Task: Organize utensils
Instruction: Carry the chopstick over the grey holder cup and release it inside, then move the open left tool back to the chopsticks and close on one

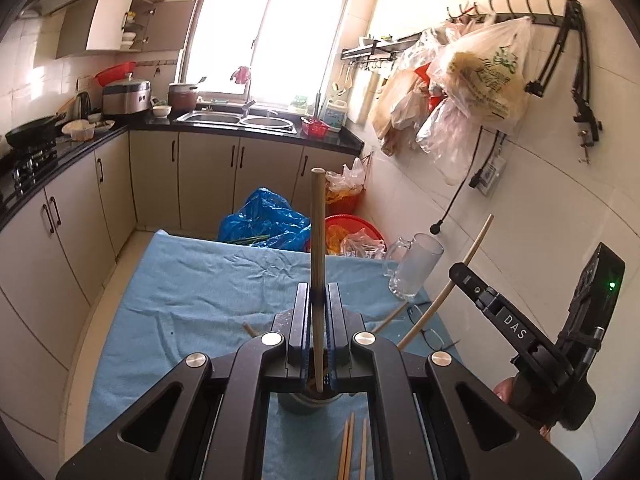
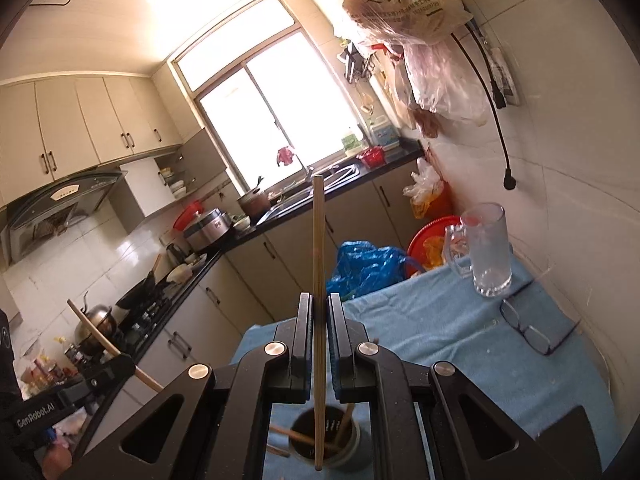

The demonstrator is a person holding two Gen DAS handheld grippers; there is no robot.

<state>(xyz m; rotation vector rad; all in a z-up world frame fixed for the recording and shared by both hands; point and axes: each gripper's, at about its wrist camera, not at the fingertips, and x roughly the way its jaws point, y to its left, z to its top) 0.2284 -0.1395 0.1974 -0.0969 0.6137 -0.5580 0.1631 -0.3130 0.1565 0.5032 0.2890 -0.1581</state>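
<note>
Each gripper pinches one upright chopstick: left gripper (image 1: 319, 300) its chopstick (image 1: 318, 240), right gripper (image 2: 319, 304) another (image 2: 319, 260). Only the right view shows sticks inside the holder (image 2: 325, 446) below.

A lived-in home kitchen. At twelve o'clock a bright sliding window (image 1: 272, 32) sits above a double steel sink (image 1: 238, 120) set in a black-topped counter (image 1: 340, 140) with beige cupboards below. Toward nine o'clock stand a rice cooker (image 1: 126, 98), a kettle (image 1: 82, 104) and a black wok (image 1: 30, 130) on a gas hob, with a range hood (image 2: 60, 204) and wall cupboards (image 2: 80, 128) above. At two o'clock, plastic shopping bags (image 1: 480, 76) hang from a hook rail on the white-tiled wall. A blue bag (image 1: 266, 220) and a red basin (image 1: 352, 228) sit on the floor.
</note>
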